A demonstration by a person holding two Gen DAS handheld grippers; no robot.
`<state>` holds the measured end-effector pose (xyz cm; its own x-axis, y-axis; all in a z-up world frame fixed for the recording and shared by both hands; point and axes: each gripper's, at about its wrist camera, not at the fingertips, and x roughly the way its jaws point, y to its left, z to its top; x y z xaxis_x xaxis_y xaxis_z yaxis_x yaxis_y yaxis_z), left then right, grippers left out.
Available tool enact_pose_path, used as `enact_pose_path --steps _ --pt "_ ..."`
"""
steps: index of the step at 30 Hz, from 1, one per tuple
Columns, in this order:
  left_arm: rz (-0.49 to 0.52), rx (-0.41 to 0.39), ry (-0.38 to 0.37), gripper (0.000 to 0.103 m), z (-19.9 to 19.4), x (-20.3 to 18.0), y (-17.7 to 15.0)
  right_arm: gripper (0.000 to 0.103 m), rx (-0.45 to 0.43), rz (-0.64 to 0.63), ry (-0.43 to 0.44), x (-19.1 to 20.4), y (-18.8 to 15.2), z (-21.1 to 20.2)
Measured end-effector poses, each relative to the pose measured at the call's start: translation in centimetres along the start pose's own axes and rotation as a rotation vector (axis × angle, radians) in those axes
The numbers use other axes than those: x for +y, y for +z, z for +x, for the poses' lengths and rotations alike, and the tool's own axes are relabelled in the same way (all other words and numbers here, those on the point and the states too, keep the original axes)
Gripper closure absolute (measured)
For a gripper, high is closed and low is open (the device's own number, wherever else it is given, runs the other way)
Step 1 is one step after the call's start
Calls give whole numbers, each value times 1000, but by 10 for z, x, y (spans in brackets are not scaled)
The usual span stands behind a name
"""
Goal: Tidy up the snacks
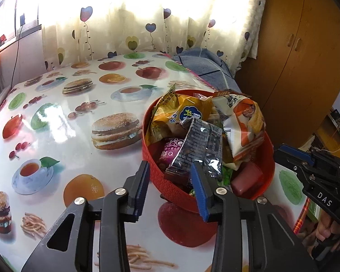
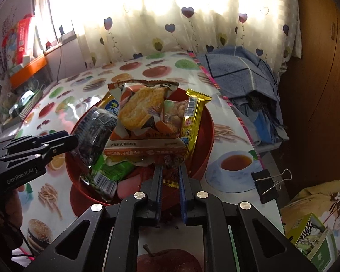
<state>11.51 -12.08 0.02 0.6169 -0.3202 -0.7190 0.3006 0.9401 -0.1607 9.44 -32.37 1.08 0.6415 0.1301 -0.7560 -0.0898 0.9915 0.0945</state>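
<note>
both claws grip the red basket's (image 1: 264,170) near rim, left claw (image 1: 173,189) and right claw (image 2: 170,174), snack packets (image 2: 145,122) heaped inside.

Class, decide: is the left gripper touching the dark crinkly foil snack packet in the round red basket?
Touching. The left wrist view shows the left gripper with its blue pad against the dark foil packet; the right wrist view agrees.

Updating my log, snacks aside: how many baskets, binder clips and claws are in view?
Basket: 1
Binder clip: 1
Claws: 2 (left claw, right claw)
Total: 4
</note>
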Motion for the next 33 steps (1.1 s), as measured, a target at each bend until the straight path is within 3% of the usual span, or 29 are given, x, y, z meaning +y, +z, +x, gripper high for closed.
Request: enact_pose_path --steps 9,17,23,28,33 --pt "62 7 -62 71 15 -16 9 93 34 -16 53 6 3 18" --pt "61 4 -82 71 14 -17 12 92 -40 1 28 0 11 0" --pt "26 -9 -54 71 10 -10 13 92 -93 -1 38 2 26 -3" --pt "-16 -35 -2 71 8 -3 17 92 -63 -30 56 10 31 4" --pt "12 -7 -28 71 13 -6 17 87 -55 -48 59 17 25 -4"
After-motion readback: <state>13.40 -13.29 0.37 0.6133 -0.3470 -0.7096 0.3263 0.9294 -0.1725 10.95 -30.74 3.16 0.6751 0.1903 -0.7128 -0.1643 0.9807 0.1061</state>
